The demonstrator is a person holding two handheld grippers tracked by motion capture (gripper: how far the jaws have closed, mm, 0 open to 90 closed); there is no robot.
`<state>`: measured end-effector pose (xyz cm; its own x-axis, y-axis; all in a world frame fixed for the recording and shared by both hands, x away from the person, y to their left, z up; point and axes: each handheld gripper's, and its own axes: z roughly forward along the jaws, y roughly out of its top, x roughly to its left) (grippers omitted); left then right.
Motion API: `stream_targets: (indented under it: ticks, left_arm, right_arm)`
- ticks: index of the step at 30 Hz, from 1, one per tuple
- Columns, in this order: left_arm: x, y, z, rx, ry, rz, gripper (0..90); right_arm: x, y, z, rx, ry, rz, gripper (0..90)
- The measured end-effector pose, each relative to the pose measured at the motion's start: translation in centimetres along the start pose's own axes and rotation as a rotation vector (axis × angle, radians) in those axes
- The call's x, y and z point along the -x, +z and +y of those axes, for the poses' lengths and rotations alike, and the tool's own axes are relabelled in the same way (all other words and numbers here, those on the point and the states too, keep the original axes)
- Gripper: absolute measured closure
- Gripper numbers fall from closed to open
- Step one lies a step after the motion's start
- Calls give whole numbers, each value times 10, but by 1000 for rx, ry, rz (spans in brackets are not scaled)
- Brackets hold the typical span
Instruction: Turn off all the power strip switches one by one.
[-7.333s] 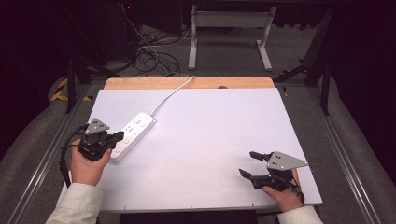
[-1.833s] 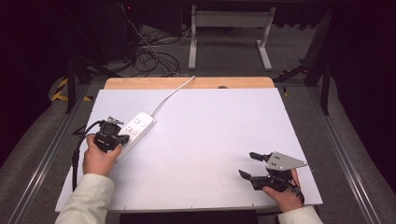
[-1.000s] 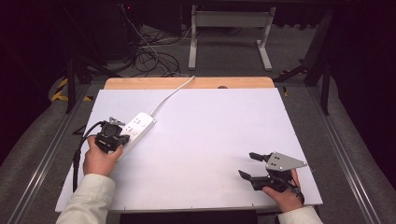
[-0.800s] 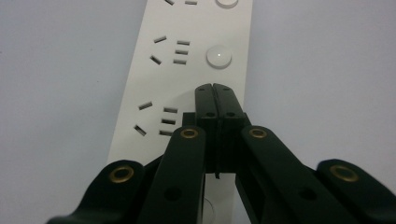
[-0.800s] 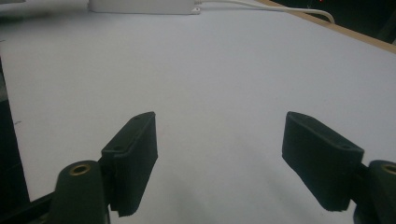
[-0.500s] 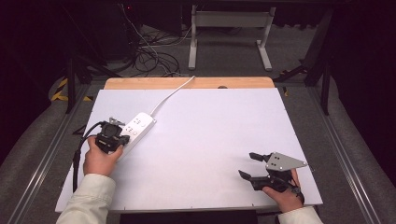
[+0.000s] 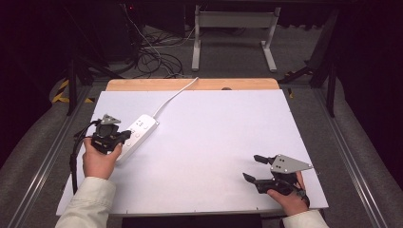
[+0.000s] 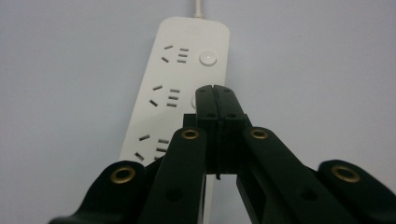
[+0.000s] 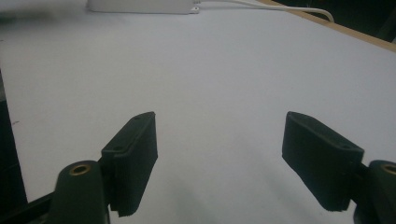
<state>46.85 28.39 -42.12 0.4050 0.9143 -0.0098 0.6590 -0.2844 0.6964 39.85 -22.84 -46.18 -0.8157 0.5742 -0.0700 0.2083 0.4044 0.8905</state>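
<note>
The white power strip [image 7: 137, 136] lies at the left of the high view on the white table [image 7: 223, 137], its long axis running diagonally from lower left up to the cable [image 7: 175, 94] at upper right. The left gripper [image 8: 215, 93], jaws pressed together on nothing, sits over the strip's middle switch button, tips pointing along the strip. The right gripper [image 7: 253, 167] rests well apart at lower right, jaws wide and empty. The left hand is plainly nearer.

Left gripper [image 8: 215, 91] turned, moved onto power strip [image 8: 177, 88] (fingers closed).
</note>
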Motion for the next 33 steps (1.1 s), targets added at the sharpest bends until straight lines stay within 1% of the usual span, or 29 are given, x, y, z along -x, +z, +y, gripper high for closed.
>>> stream_targets:
  ticks: [1,3,4,5,9,11,13,15,17,21,23,27,28,30,31,33]
  left_arm:
    - [1,2,1,-3,7,-3,900]
    - [1,6,3,-11,7,-17,900]
    - [2,9,4,-8,-2,-28,900]
    - [2,10,5,-7,-6,-30,900]
    - [1,23,10,-19,-5,-35,900]
    - [-1,29,10,-27,-6,-27,900]
    - [-3,33,10,-37,-18,-22,900]
    - [-7,33,9,-45,-25,-19,900]
    - [-8,34,8,-43,-36,-20,900]
    - [-7,37,8,-55,-26,-22,900]
    - [-7,40,8,-53,-26,-17,900]
    - [-11,43,7,-50,-51,-21,900]
    - [-10,44,6,-56,-53,-21,900]
    - [-10,46,6,-54,-45,-21,900]
    - [-9,46,6,-55,-50,-24,900]
    - [-9,46,7,-56,-40,-21,900]
  right_arm:
    - [0,0,0,0,1,0,275]
    - [-1,0,0,-1,2,0,275]
    - [-1,0,0,0,2,0,274]
    - [-1,0,0,0,2,0,275]
    - [0,0,0,-3,2,0,274]
    - [0,0,0,1,4,1,274]
    - [0,-1,0,3,6,0,273]
    - [1,-1,-1,0,3,-2,274]
    - [1,0,-1,0,4,0,274]
    - [0,0,0,1,3,1,274]
    - [0,0,0,2,4,1,274]
    - [0,0,0,-1,1,0,273]
    - [0,0,0,-1,1,1,274]
    - [0,0,0,0,2,0,273]
    - [0,0,0,0,2,1,273]
    - [0,0,0,-1,2,-1,273]
